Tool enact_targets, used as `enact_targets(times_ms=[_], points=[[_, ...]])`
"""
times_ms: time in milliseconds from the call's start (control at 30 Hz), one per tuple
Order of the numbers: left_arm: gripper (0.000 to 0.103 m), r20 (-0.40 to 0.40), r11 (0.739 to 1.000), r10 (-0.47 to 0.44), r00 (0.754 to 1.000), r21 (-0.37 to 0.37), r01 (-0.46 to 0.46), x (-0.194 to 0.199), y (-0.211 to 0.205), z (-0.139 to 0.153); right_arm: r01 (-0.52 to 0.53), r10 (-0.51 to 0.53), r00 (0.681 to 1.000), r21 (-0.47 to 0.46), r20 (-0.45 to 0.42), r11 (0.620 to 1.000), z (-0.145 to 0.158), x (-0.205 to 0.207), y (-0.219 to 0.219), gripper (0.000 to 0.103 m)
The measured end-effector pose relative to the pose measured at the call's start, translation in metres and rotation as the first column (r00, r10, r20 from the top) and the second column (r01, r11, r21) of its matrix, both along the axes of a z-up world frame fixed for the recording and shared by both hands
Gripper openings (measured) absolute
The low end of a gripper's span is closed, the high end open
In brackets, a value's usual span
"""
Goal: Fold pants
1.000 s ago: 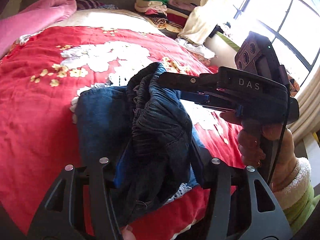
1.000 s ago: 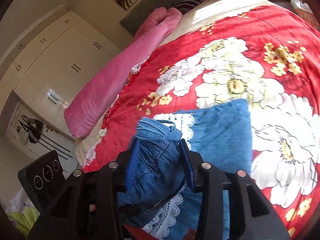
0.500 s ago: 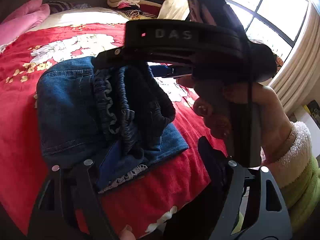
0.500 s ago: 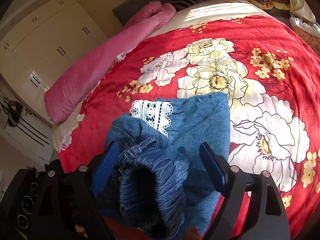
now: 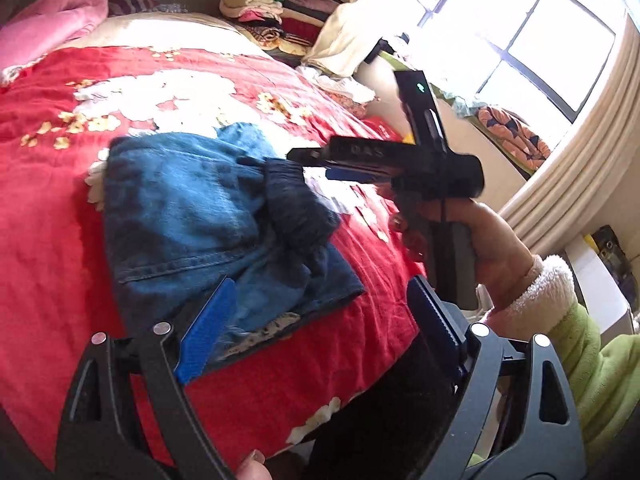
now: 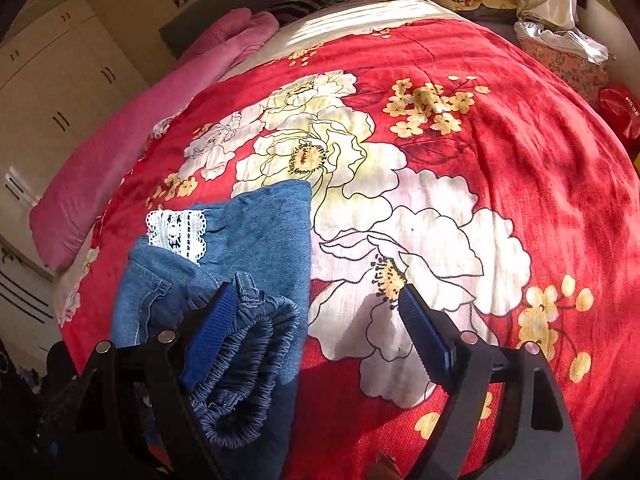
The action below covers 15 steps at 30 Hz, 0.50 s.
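Note:
The blue denim pants (image 5: 200,216) lie folded in a bundle on the red floral blanket (image 5: 48,208), with white lace trim (image 6: 176,232) at a hem and the elastic waistband (image 6: 240,356) bunched on top. My left gripper (image 5: 320,320) is open and empty just above the bundle's near edge. My right gripper (image 6: 316,324) is open, its left finger beside the waistband; in the left wrist view it (image 5: 320,166) hovers at the bundle's right side, held by a hand in a green sleeve.
A pink rolled quilt (image 6: 120,148) lies along the bed's far side. Stacked folded clothes (image 5: 272,12) sit at the head of the bed. A window (image 5: 520,40) with curtains is to the right, white wardrobes (image 6: 52,92) to the left.
Both grippers opened and let go of the pants. The bundle now rests on the blanket, and both grippers have drawn back from it.

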<state>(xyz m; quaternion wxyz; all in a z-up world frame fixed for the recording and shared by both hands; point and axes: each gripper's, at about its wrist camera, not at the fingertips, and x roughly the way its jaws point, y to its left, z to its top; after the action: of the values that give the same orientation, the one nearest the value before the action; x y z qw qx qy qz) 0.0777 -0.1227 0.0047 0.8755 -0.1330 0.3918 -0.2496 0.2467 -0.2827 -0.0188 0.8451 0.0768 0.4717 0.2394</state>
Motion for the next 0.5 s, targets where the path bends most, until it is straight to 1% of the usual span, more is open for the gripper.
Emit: enact_targets(times_ms=[67,133,200,267,367,433,500], points=[[0.082,0.002,1.0,0.026,1.0,-0.014,-0.026,-0.002,0.014,0.006,-0.004,0.003,0.999,0.02,0.033,1.0,0.011,-0.007,-0.002,0.082],[0.085,0.014,0.998,0.062,0.998,-0.012,-0.062,0.0,0.03,0.012,-0.036,0.03,0.995,0.058,0.09,0.998,0.029,-0.02,-0.005,0.082],[0.088,0.035,0.993,0.114,0.993,0.024,-0.115,0.004,0.045,0.019,-0.076,0.064,0.988,0.081,0.14,0.994,0.046,-0.036,-0.005,0.082],[0.09,0.049,0.98,0.186,0.981,0.068,-0.189,0.012,0.063,0.027,-0.134,0.114,0.975,0.096,0.19,0.986,0.061,-0.057,-0.004,0.082],[0.091,0.016,0.966,0.244,0.97,0.086,-0.244,0.034,0.088,0.031,-0.221,0.195,0.949,0.081,0.25,0.972,0.074,-0.09,0.002,0.082],[0.091,0.001,0.964,0.25,0.968,0.095,-0.249,0.046,0.096,0.032,-0.275,0.251,0.929,0.054,0.271,0.96,0.077,-0.11,0.011,0.082],[0.091,-0.01,0.966,0.243,0.97,0.092,-0.241,0.059,0.098,0.033,-0.301,0.286,0.917,0.012,0.277,0.954,0.074,-0.126,0.024,0.082]])
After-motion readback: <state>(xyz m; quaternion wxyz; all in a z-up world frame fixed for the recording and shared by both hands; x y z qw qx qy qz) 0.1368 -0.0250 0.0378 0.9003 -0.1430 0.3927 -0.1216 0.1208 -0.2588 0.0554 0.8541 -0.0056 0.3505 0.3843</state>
